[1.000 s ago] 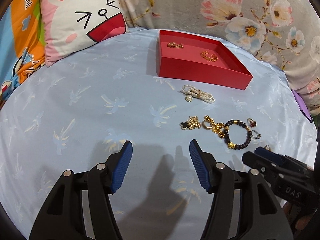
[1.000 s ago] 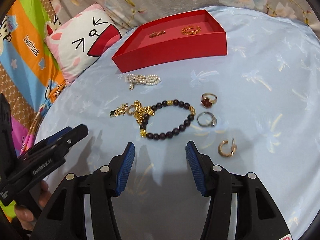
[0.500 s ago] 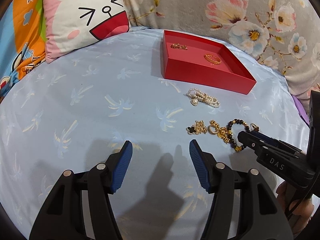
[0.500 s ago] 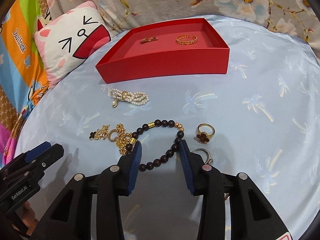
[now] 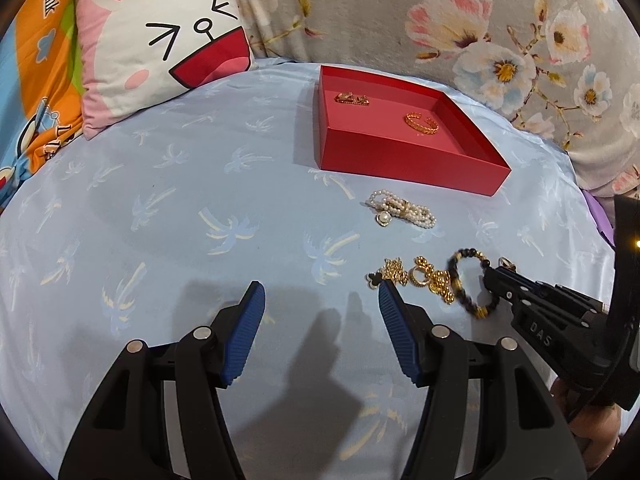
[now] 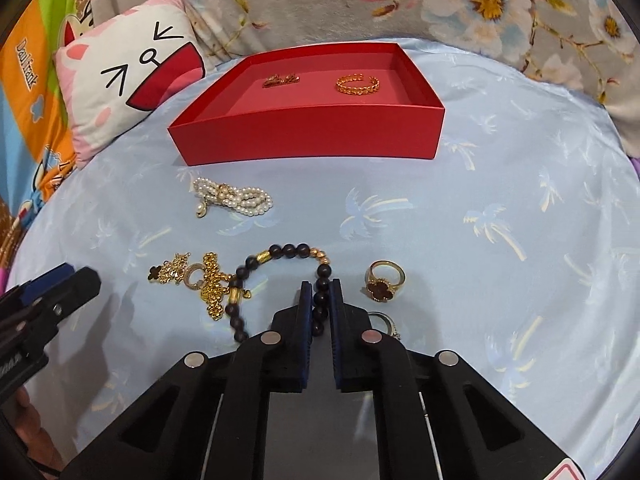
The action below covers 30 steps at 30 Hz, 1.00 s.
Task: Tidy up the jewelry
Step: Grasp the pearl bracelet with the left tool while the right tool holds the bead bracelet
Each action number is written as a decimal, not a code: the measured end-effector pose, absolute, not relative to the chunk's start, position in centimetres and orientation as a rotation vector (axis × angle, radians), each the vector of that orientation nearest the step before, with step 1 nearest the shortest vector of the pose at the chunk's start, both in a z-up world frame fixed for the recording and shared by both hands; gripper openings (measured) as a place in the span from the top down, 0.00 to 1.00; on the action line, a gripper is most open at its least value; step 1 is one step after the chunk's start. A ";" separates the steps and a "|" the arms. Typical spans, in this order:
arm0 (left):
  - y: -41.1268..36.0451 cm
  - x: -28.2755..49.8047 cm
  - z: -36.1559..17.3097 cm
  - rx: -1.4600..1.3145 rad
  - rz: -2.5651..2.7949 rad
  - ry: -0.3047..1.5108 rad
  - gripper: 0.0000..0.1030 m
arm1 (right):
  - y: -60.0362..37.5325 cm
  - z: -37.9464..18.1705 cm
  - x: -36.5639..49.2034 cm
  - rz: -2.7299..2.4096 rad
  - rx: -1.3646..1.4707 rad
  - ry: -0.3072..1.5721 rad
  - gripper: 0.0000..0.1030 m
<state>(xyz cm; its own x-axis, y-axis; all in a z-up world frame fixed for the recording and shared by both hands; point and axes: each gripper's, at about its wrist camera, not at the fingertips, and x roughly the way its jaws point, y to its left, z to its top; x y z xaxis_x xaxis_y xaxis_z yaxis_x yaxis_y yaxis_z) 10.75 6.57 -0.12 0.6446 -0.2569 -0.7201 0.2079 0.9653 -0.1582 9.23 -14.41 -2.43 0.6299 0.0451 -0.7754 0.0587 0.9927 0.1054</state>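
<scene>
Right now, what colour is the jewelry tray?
Red tray, clearest in the right wrist view.

Bedsheet (image 6: 500, 184): smooth satin-sheen cloth. Red box (image 6: 312, 140): matt card. Bead bracelet (image 6: 288, 252): glossy dark beads, gold-metal spacers. Pearl strand (image 6: 236, 198): lustrous. Fingers (image 5: 244, 336): ribbed blue pads, matt black plastic.

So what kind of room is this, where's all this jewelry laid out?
Most likely a bedroom, on a bed: a pale blue palm-print sheet, a cartoon-face pillow and a floral blanket bunched behind the red tray.
</scene>
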 end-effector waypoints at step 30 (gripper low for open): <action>-2.0 17.7 -2.2 0.265 -0.706 0.843 0.85 | -17.1 -2.3 5.2 0.135 0.315 0.938 0.93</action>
